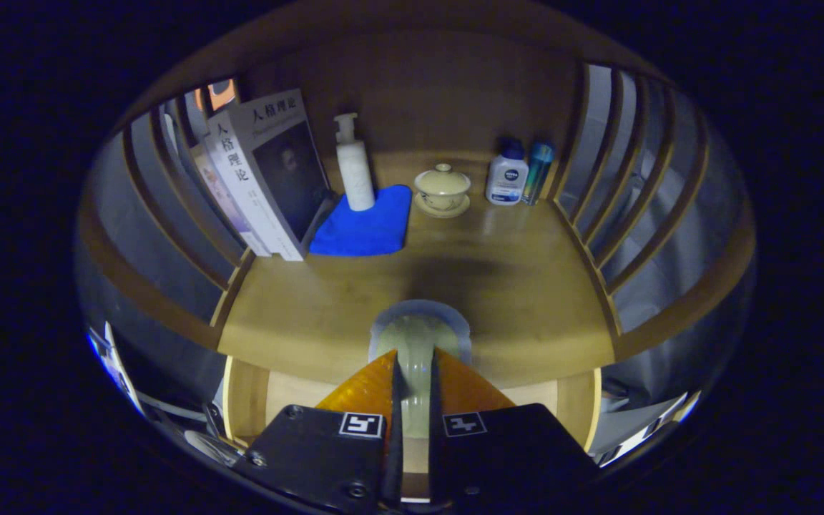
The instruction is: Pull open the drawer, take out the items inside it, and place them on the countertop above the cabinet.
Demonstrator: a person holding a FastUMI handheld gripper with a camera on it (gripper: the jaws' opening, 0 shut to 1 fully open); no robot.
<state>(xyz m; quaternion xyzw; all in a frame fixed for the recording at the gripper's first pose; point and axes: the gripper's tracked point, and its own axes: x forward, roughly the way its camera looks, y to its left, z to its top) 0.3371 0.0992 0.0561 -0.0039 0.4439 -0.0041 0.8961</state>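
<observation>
The tongs (413, 372) are clamped on a pale green, translucent, flat-ended tube (418, 336), its long axis running from 6 toward 12 o'clock, sealed end pointing forward over the front edge of the wooden countertop (512, 286). Below it, the light wooden drawer (290, 393) stands open.

1. My gripper (413, 372) points forward over the front edge of the wooden countertop (526, 286).
2. My two fingers (373, 386) stand close together, with a narrow gap between them.
3. Both press on a pale green, translucent plastic tube (418, 332), held upright between them.
4. The tube's rounded end rises past my fingertips, over the countertop's near part.
</observation>
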